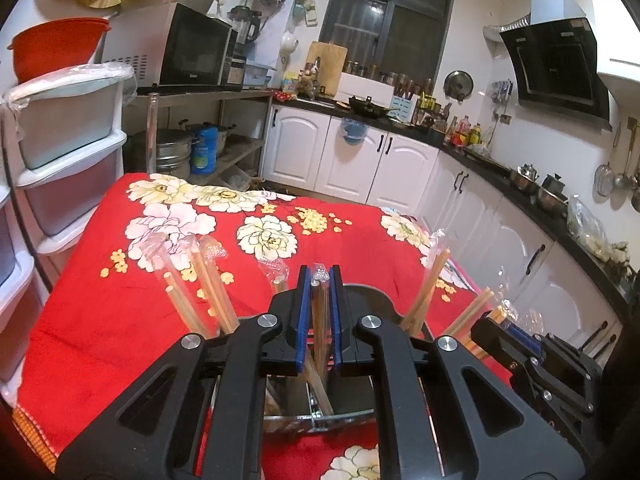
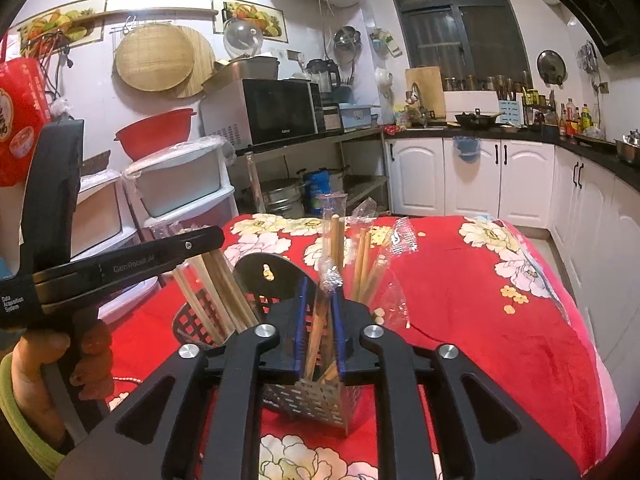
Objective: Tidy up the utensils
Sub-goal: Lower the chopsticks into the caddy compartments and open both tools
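Observation:
My left gripper (image 1: 319, 312) is shut on a plastic-wrapped pair of chopsticks (image 1: 320, 300) that stands over a black utensil holder (image 1: 366, 294). More wrapped chopsticks (image 1: 208, 292) lean out of it on both sides. In the right wrist view the jaws of my right gripper (image 2: 320, 316) stand slightly apart around another wrapped pair (image 2: 318, 320), whose lower end rests in a perforated metal holder (image 2: 316, 400). A black lattice basket (image 2: 192, 320) beside it holds other chopsticks (image 2: 218, 284). The left gripper (image 2: 216, 238) reaches in from the left, held by a hand (image 2: 84, 360).
The holders stand on a table with a red flowered cloth (image 1: 120, 320). White plastic drawers (image 1: 68, 152) stand by its left edge. White cabinets (image 1: 360, 160) under a black counter run along the back and right. The right gripper (image 1: 516, 334) shows at lower right.

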`<state>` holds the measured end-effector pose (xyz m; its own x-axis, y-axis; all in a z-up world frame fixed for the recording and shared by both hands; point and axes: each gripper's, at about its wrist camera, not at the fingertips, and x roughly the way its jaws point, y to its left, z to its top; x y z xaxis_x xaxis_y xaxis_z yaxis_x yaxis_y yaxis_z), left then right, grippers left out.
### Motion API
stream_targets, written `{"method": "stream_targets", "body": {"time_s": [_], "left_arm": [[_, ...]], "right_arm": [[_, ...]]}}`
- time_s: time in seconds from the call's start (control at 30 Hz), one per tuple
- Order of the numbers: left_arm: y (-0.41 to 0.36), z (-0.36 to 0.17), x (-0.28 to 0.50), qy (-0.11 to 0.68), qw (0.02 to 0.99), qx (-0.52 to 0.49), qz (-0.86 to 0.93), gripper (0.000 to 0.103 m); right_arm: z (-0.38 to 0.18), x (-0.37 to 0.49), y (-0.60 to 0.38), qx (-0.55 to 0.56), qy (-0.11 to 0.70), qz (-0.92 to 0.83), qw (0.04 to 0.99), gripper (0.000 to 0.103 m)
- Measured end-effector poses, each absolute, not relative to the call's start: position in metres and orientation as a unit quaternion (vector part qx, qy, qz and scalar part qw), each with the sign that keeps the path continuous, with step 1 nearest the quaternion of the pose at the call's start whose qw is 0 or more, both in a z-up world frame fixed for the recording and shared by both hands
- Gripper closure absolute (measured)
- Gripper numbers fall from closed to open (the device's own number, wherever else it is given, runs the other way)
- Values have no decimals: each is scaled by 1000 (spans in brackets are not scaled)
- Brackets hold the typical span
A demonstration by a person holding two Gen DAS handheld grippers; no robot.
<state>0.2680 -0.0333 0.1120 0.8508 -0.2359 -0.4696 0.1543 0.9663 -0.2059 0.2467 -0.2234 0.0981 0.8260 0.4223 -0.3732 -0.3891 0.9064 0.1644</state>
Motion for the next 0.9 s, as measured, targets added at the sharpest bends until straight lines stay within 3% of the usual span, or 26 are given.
{"method": "stream_targets", "body": {"time_s": [0.37, 0.6, 0.9], "left_arm": [[-28, 119, 254, 256, 956, -94, -107, 76], [-27, 133, 238, 243, 958, -97, -119, 68], [-24, 136, 214, 244, 958, -94, -118, 41]], "right_arm": [[107, 236, -224, 28, 199, 204, 958, 75], [117, 225, -229, 27, 189, 197, 962, 69], [121, 203, -226, 15, 183, 200, 962, 55]]}}
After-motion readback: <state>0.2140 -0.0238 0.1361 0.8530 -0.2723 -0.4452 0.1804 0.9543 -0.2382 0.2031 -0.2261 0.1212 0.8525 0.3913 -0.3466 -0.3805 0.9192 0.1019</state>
